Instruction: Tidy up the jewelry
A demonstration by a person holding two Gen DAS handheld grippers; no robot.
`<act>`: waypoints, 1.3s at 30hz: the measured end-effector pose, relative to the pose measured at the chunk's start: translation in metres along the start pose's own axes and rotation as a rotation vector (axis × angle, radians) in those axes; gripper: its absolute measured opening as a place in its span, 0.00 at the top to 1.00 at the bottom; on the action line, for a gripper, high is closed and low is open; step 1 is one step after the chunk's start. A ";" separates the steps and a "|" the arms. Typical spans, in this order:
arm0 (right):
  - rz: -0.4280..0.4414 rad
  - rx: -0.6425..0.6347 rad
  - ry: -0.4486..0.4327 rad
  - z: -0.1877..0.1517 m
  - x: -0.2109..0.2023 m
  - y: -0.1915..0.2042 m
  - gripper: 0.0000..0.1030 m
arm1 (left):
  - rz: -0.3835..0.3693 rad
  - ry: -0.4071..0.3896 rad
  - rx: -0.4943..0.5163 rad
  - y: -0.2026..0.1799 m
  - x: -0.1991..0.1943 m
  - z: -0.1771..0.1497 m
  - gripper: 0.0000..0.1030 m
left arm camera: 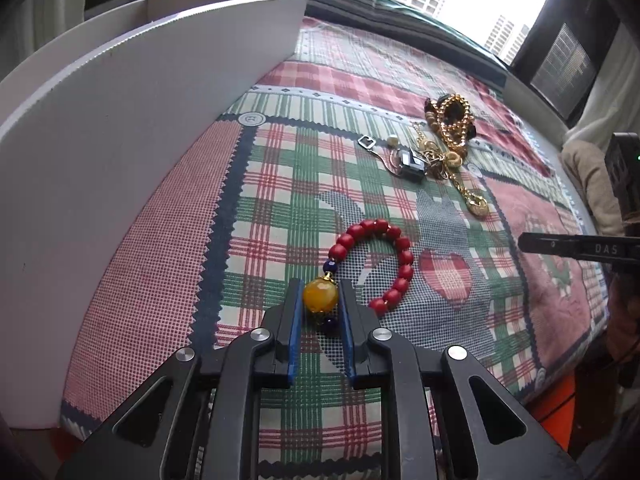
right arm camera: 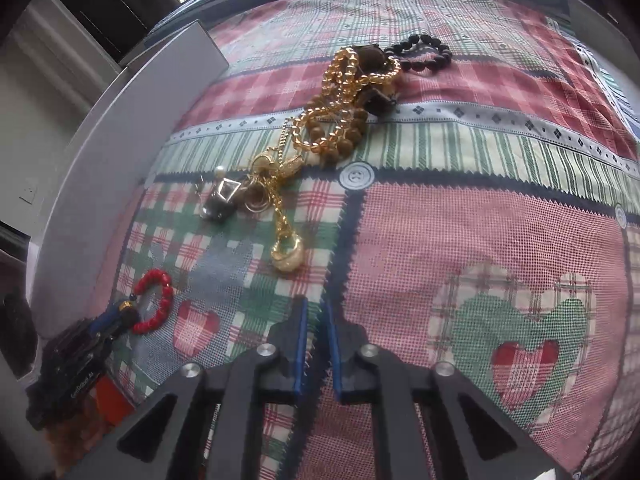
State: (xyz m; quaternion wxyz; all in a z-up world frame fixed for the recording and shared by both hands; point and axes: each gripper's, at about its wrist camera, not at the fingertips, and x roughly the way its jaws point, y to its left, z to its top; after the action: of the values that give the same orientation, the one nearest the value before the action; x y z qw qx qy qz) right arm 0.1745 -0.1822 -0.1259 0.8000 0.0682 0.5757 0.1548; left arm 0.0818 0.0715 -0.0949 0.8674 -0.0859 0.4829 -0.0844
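A red bead bracelet [left arm camera: 394,256] with a large amber bead [left arm camera: 321,295] lies on the patchwork cloth. My left gripper [left arm camera: 320,300] has its blue-padded fingers closed against the amber bead on both sides. It also shows in the right wrist view [right arm camera: 120,314] beside the bracelet [right arm camera: 154,304]. A pile of jewelry [left arm camera: 444,140] lies farther back: gold bead strands [right arm camera: 344,92], a black bead bracelet [right arm camera: 424,54], a gold pendant chain [right arm camera: 286,254], small silver pieces [right arm camera: 222,200]. My right gripper [right arm camera: 316,312] hovers over the cloth, jaws nearly together, holding nothing.
A white box [left arm camera: 120,152] with tall walls stands at the left, also in the right wrist view [right arm camera: 120,136]. The patchwork cloth [right arm camera: 480,240] covers the table. The right gripper's finger [left arm camera: 576,246] enters from the right edge of the left wrist view.
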 end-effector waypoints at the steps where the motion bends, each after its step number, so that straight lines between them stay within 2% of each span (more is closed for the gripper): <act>1: -0.002 -0.007 0.004 -0.006 -0.002 -0.001 0.90 | -0.001 0.002 -0.006 0.000 0.000 0.001 0.83; 3: 0.000 -0.017 -0.008 -0.009 -0.008 -0.001 0.89 | -0.012 0.008 -0.012 0.001 0.001 0.003 0.80; 4: 0.000 -0.024 -0.025 -0.007 -0.011 -0.001 0.86 | -0.014 0.012 -0.010 0.000 0.001 0.003 0.77; 5: 0.002 -0.031 -0.050 -0.003 -0.015 -0.001 0.81 | -0.013 0.014 -0.009 0.000 0.000 0.004 0.72; 6: 0.003 -0.036 -0.079 0.004 -0.017 0.000 0.70 | -0.008 0.013 -0.009 -0.001 -0.002 0.003 0.69; 7: 0.001 -0.037 -0.110 0.013 -0.018 0.002 0.64 | -0.003 0.009 -0.007 -0.001 -0.005 0.002 0.61; 8: 0.001 -0.036 -0.128 0.023 -0.017 0.002 0.62 | 0.002 0.002 -0.005 -0.002 -0.008 0.001 0.55; 10: 0.047 0.021 -0.116 0.045 -0.006 0.000 0.61 | 0.012 -0.009 0.001 -0.002 -0.014 -0.001 0.50; 12: 0.116 0.108 -0.099 0.064 0.008 -0.003 0.61 | 0.021 -0.006 -0.001 0.000 -0.016 -0.004 0.49; 16: 0.089 0.175 -0.032 0.089 0.045 0.006 0.60 | 0.030 -0.001 -0.015 0.006 -0.018 -0.007 0.49; 17: 0.070 0.159 -0.056 0.092 0.045 0.012 0.62 | 0.030 -0.001 -0.017 0.007 -0.019 -0.007 0.49; 19: 0.050 0.092 -0.054 0.095 0.047 0.025 0.89 | 0.027 -0.002 -0.020 0.010 -0.021 -0.008 0.49; 21: 0.088 0.098 -0.057 0.090 0.039 0.024 0.90 | 0.028 -0.006 -0.020 0.012 -0.023 -0.009 0.48; 23: 0.087 0.076 -0.087 0.082 0.023 0.022 0.90 | 0.026 -0.005 -0.023 0.012 -0.022 -0.009 0.48; 28: 0.131 0.116 -0.118 0.049 -0.021 -0.008 0.90 | 0.013 0.001 -0.008 0.009 -0.019 -0.011 0.48; 31: 0.113 0.151 -0.106 0.026 -0.031 -0.037 0.89 | 0.005 0.007 0.019 0.005 -0.018 -0.012 0.45; 34: 0.032 0.141 -0.092 0.006 -0.030 -0.058 0.86 | -0.002 0.013 0.042 0.004 -0.016 -0.011 0.44; 35: 0.002 0.139 -0.100 0.002 -0.031 -0.064 0.83 | -0.006 0.015 0.042 0.006 -0.017 -0.010 0.44; 36: -0.014 0.132 -0.112 -0.001 -0.034 -0.068 0.72 | -0.010 0.015 0.037 0.007 -0.018 -0.009 0.44; 37: -0.015 0.118 -0.129 -0.002 -0.037 -0.069 0.68 | -0.013 0.012 0.027 0.009 -0.020 -0.007 0.44; 39: -0.004 0.044 -0.169 -0.003 -0.045 -0.062 0.68 | -0.013 0.002 0.011 0.015 -0.023 -0.005 0.44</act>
State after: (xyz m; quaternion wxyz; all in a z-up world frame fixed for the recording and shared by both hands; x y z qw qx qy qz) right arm 0.1691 -0.2560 -0.1040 0.8442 0.0976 0.5096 0.1343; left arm 0.0666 0.0907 -0.0821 0.8669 -0.0840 0.4825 -0.0928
